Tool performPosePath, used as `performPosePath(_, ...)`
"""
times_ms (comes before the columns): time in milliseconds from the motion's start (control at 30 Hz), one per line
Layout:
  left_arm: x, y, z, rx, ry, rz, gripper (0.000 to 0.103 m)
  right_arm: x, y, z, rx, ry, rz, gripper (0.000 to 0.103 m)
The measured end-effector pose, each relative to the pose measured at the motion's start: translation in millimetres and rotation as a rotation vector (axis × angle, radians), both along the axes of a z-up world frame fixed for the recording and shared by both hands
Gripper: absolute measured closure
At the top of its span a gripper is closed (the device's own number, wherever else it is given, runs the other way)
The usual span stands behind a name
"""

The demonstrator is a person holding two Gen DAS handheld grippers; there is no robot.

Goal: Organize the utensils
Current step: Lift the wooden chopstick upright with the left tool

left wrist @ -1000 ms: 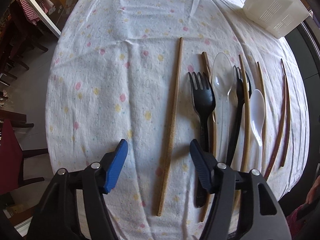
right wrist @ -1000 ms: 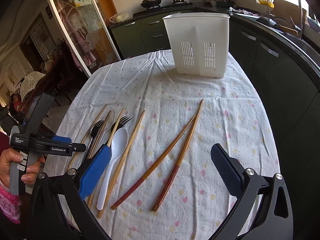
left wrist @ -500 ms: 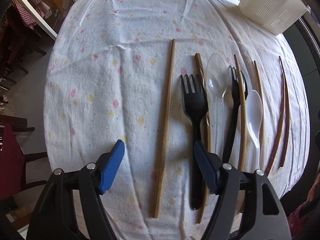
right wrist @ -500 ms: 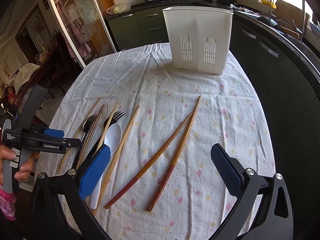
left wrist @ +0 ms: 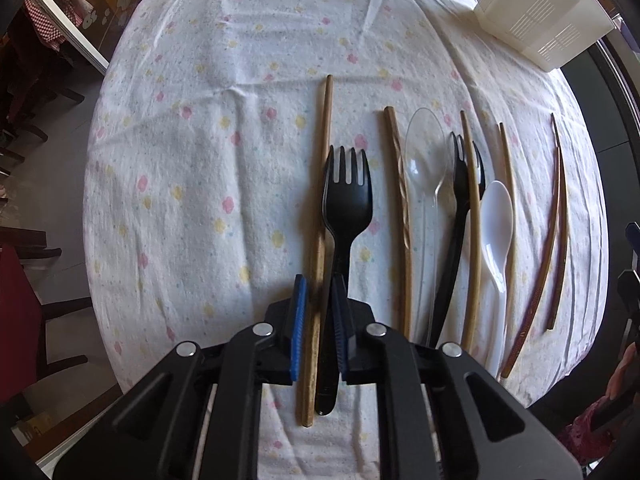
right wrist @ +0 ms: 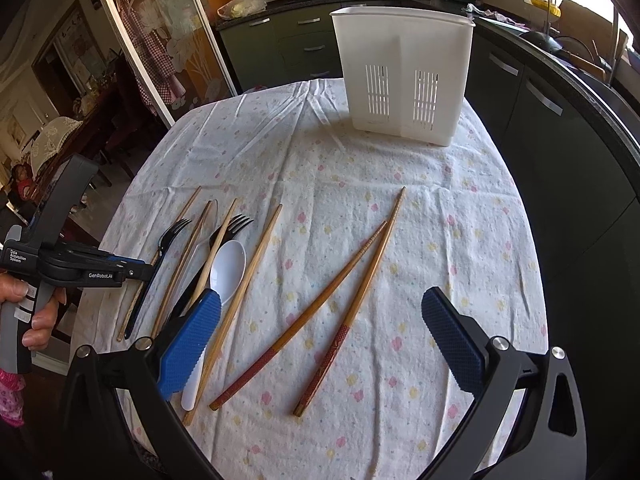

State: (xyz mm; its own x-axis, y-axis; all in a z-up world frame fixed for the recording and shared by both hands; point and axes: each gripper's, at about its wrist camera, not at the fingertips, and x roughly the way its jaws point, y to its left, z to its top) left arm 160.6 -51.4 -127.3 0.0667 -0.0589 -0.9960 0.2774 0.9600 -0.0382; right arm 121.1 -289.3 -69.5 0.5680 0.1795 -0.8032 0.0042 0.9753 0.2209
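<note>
Left to right across the worktop (left wrist: 200,160), from the left wrist view:

- plain chopstick (left wrist: 325,140), with a black fork (left wrist: 347,204) touching it. The left gripper (left wrist: 318,284) points straight down. Its jaws are closing near the butt ends with both the stick and the fork handle between the pads, which looks like a double pick.
- twisted chopstick (left wrist: 400,200), clear spoon (left wrist: 425,152), second fork (left wrist: 456,216) and pale chopstick (left wrist: 474,240) crossing it, white spoon (left wrist: 497,216), thin chopstick (left wrist: 507,168), red-ended pair (left wrist: 554,220).
- white caddy (left wrist: 536,20) at the far right corner, well apart from everything else.

Right gripper (right wrist: 320,300): jaws wide open and empty, above the red-ended pair.

Handling, my read:
- Everything is light and stiff.
- The sticks are thin and will probably pivot if pinched at one end, so grip nearer mid-length.
- The plastic cutlery is likely slick and a bit flexy. Take it by the handle, not the bowl or tines.
- The clear spoon looks the most brittle.

Count: 6 chopsticks, 2 forks, 2 spoons, 1 caddy.
</note>
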Motion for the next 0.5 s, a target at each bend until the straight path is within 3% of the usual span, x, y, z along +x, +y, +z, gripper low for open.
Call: performPosePath(500,21,31,20,-0.010,-0.013,-0.009,0.097,0,14,3,-0.010,-0.007,0.039,0.004)
